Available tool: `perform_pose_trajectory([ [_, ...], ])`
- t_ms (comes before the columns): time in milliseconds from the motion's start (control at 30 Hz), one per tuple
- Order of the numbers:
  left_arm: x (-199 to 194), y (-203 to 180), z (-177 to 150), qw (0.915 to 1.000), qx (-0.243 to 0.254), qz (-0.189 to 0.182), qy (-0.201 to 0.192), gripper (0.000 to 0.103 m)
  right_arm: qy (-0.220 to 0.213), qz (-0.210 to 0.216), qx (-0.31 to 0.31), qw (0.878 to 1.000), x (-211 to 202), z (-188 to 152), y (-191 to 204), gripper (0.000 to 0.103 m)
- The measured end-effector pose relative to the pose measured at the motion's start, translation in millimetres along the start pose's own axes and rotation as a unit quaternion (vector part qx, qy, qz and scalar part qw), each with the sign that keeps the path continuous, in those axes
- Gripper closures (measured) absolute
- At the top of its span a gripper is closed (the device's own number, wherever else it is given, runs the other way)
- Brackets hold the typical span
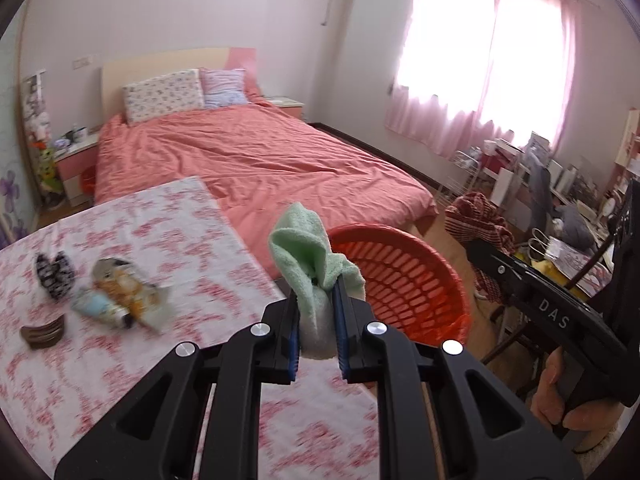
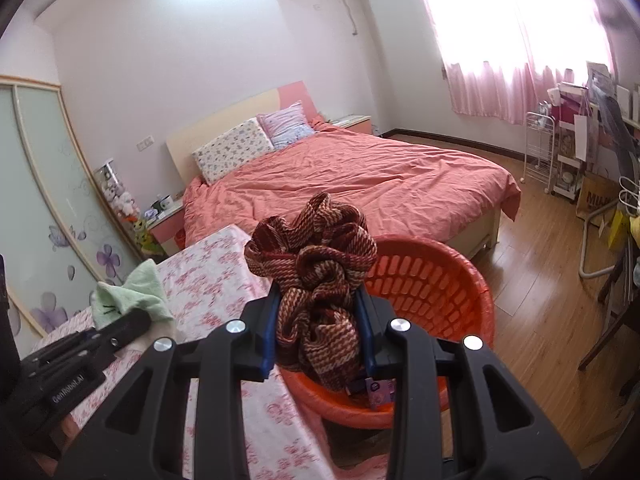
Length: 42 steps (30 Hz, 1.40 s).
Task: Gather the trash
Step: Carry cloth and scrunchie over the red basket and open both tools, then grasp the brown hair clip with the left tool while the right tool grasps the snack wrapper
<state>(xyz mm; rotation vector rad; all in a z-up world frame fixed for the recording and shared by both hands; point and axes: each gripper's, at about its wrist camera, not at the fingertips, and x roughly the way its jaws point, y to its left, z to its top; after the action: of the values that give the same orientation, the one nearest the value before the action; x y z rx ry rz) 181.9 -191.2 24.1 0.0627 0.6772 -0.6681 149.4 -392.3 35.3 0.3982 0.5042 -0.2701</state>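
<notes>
The orange basket (image 2: 440,280) is standing beside the flowered table (image 1: 120,360). The right gripper (image 2: 318,320) is clamping a bunched red woven cloth (image 2: 316,252) over the basket. The left gripper (image 1: 316,316) is pinching a green cloth (image 1: 304,248) near the basket rim.

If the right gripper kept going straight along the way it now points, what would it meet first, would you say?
Most likely the orange basket. The right gripper, shut on the red woven cloth, points down over the basket's near rim, so the far inside wall probably comes first; the bed lies beyond. Depth is uncertain.
</notes>
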Motion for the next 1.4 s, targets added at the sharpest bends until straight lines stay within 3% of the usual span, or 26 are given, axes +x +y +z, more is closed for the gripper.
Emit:
perform_pose_trajectory([
  [300,61.2,-32.2,10.8,0.9986,0.023,-0.035,0.033,0.088,0.009,-0.017,0.022,1.000,39.5,11.7,-39.2,0.069],
  [367,72.0,-34.5,9.5,0.9985,0.026,-0.024,0.043,0.080,0.013,-0.019,0.027,0.999,51.8,12.0,-44.9,0.063],
  [433,78.3,-32.2,7.3,0.9984,0.021,-0.007,0.053,0.049,0.020,-0.024,0.035,0.999,62.6,11.0,-50.3,0.056],
  [700,73.1,-3.5,-6.7,0.9968,-0.002,0.046,0.065,0.035,0.037,-0.043,0.018,0.998,81.0,-6.3,-45.6,0.034],
  [900,50.4,21.5,-17.6,0.9927,-0.003,0.111,0.047,0.013,0.042,-0.048,-0.016,0.998,77.4,-20.1,-20.4,0.024],
  [1100,22.3,70.0,-36.7,0.9807,-0.009,0.191,0.041,0.012,0.063,-0.033,-0.048,0.996,74.6,-39.2,14.5,0.022],
  [1233,6.7,113.1,-48.3,0.9720,-0.038,0.228,0.043,0.012,0.071,-0.023,-0.080,0.994,75.5,-54.1,43.8,0.020],
  [1400,-9.9,171.0,-59.3,0.9525,-0.089,0.287,0.048,0.010,0.084,-0.012,-0.129,0.988,81.6,-78.9,88.0,0.015],
])
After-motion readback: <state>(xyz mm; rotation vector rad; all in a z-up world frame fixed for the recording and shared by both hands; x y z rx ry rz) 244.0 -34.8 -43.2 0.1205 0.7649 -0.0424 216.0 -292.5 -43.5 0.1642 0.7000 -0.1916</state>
